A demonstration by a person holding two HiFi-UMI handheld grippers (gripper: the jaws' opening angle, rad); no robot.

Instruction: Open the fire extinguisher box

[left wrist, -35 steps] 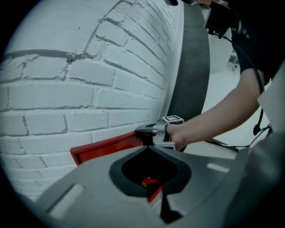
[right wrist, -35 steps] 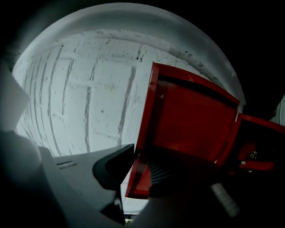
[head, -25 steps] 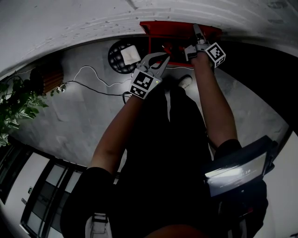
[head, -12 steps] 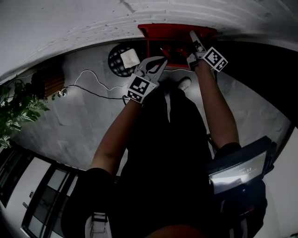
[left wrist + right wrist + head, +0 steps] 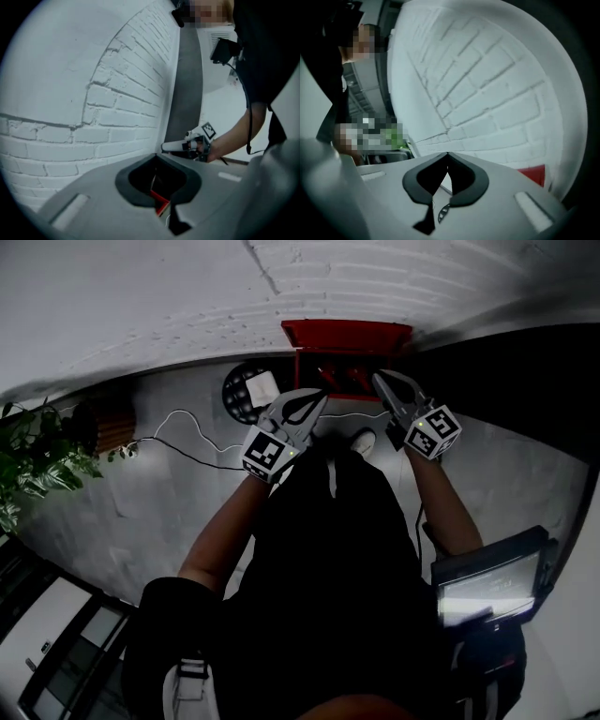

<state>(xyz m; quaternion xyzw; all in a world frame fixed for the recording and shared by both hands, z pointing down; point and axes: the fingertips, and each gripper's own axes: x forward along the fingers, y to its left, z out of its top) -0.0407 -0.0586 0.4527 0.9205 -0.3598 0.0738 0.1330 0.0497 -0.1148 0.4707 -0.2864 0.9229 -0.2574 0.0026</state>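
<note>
Red fire extinguisher box point(image 5: 347, 334) ahead; left gripper point(image 5: 322, 394), right gripper point(image 5: 377, 378) jaws closed, empty

Round dark disc point(image 5: 246, 390) flat on the grey floor point(image 5: 141, 493), taken as the landmark. Resting on it, toward its right side, a white square item point(image 5: 263, 385). Directly behind it, a white-painted brick wall point(image 5: 187, 296). To its left, a thin white cable point(image 5: 178, 388) looping across the floor, meeting a dark cable point(image 5: 202, 427) near the disc. Farther left, a low brownish object point(image 5: 112, 418), too dim to identify. Farthest left, green leafy plant point(image 5: 37, 460). Right of the disc, a pale shoe point(image 5: 364, 440). Far right and nearer the camera, a dark device with a lit screen point(image 5: 487, 582).
</note>
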